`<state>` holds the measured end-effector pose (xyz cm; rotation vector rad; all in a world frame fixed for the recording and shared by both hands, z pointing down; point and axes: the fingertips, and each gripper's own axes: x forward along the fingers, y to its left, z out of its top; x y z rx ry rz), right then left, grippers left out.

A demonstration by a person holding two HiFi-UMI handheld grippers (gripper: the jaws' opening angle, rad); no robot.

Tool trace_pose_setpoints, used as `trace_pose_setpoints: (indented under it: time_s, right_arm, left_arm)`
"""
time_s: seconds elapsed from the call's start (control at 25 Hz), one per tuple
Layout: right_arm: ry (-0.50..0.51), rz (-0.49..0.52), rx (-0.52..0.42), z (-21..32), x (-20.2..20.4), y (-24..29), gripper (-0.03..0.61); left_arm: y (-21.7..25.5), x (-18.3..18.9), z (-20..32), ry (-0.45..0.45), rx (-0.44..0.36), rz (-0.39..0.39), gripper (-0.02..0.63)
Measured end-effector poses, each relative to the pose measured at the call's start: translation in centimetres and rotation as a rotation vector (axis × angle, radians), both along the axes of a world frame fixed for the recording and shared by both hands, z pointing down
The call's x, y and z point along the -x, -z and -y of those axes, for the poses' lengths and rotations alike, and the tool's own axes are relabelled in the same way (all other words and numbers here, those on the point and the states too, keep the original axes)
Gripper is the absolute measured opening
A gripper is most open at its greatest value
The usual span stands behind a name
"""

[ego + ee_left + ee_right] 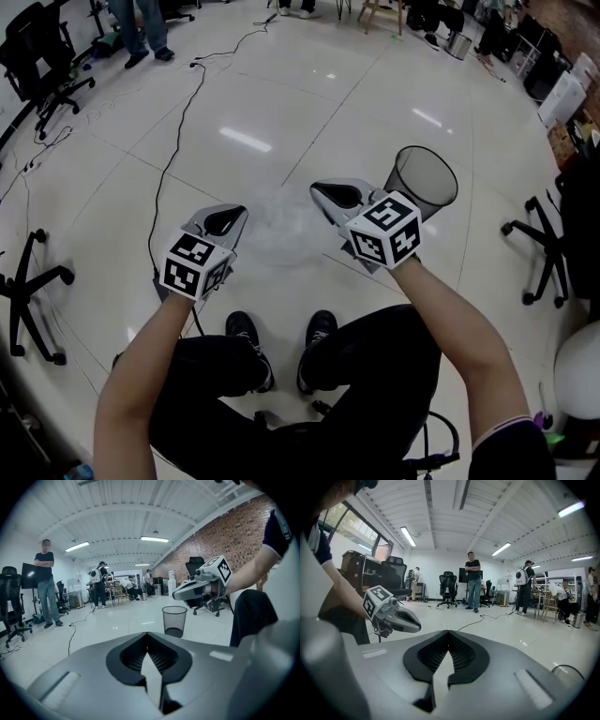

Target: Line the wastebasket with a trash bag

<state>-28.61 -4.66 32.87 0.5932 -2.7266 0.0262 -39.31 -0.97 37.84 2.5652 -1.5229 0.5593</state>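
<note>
A black mesh wastebasket (pixel 424 183) (pixel 174 620) stands upright and unlined on the floor, ahead and to the right of both grippers. A thin, clear trash bag (pixel 277 230) shows as a hazy film stretched between the two gripper tips. My left gripper (pixel 241 212) (pixel 147 633) is shut, its tip at the film's left edge. My right gripper (pixel 315 191) (pixel 448 632) is shut at the film's right edge, close to the basket's near side. Each gripper shows in the other's view, the right gripper (pixel 176 594) and the left gripper (pixel 417 626). The bag itself is hidden in both gripper views.
A black cable (pixel 178 141) runs across the white tiled floor on the left. Office chairs (pixel 42 56) (pixel 548 253) stand at both sides. Standing people (pixel 473 581) (pixel 47 588) are farther back. The holder's legs and shoes (pixel 246 330) lie just below the grippers.
</note>
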Motion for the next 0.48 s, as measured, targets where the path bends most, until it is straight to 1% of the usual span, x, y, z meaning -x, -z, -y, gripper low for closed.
trace_pose_setpoints:
  time_s: [0.12,0.24,0.36,0.48]
  right_arm:
    - [-0.005,-0.007,0.006,0.5,-0.9,-0.2,0.002]
    - [-0.01,-0.028,0.016,1.0,-1.9,-1.6,0.002]
    - [-0.024,-0.048,0.027,1.5,-3.1,-4.2,0.002]
    - [-0.054,-0.055,0.06,1.8,-4.1,-7.6,0.002]
  left_arm:
    - [-0.6,0.4,-0.3,0.016,0.013,0.007,0.012]
    - [-2.2,0.2,-1.0,0.028,0.042,0.004,0.012]
    - [-4.7,-0.9,-2.1,0.023,0.082,-0.005,0.012]
    - [-7.7,-2.1,-2.8,0.012,0.123,-0.01,0.012]
